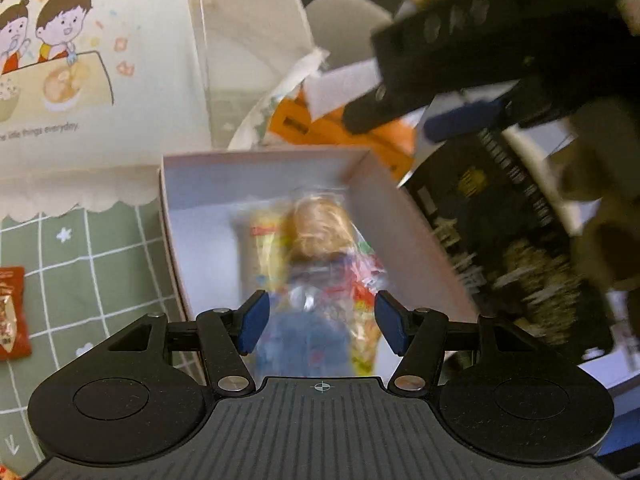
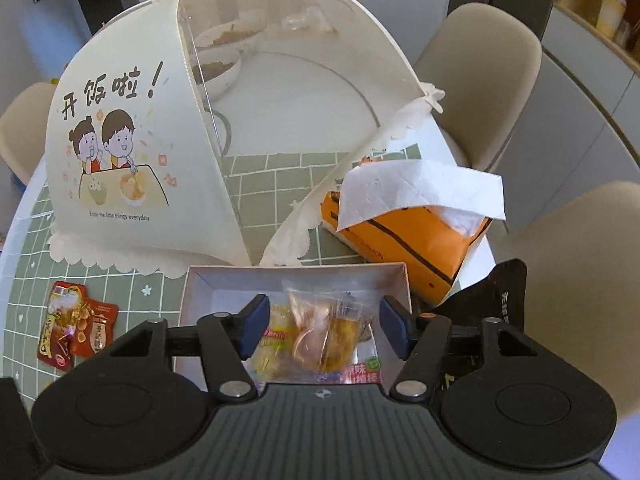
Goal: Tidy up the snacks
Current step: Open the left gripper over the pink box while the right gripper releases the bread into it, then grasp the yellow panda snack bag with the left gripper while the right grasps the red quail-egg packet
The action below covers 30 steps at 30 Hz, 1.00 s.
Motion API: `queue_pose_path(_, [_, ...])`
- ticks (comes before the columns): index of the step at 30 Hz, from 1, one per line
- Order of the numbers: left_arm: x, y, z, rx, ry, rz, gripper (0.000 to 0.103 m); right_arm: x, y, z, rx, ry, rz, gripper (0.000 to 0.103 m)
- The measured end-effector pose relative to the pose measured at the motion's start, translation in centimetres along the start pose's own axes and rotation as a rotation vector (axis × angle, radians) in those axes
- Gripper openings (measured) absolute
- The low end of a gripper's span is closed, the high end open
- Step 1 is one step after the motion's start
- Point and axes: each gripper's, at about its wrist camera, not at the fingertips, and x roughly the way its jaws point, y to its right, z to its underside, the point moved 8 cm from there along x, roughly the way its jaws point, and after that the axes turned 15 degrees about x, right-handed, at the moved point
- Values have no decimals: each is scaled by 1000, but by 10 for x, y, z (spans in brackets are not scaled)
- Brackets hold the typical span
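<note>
Snack packets in white box, red packets outside

the food cover reads "开饭啦!" and "enjoy the little things everyday."

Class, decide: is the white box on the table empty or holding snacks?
Holding snacks: the white box has no lid on, and several wrapped snack packets lie inside it.
</note>
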Motion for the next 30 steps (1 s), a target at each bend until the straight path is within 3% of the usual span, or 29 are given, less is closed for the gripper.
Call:
queue_pose_path(3, [-22,-11,-2,-9,42,40,64,-11,-3,-6,-16,46,31,66])
queue_pose_path(6, [-45,-40,7,-33,60,-12,64,-27,-6,-8,-8,87,17,72])
queue_pose_path(12, [-96,-151,45,-172,88,-281,64,-37,-39,26,8,71,-69,73])
queue_pose_path(17, [-127,-246,83,-319,37,-453,64,-29,-99,69,-66,41,-164,73])
queue_pose_path(20, [-142,-267,101,-366,37,-442,64,-16,-133,90,-125,23,-154,74])
queue_pose_path(23, [-148,-274,118,-367,23,-409,64,0,-164,107,-156,-34,-202,74])
queue_pose_path(30, [-159,-266,142,-376,42,-328,64,57,-223,114,-128,-63,-237,77])
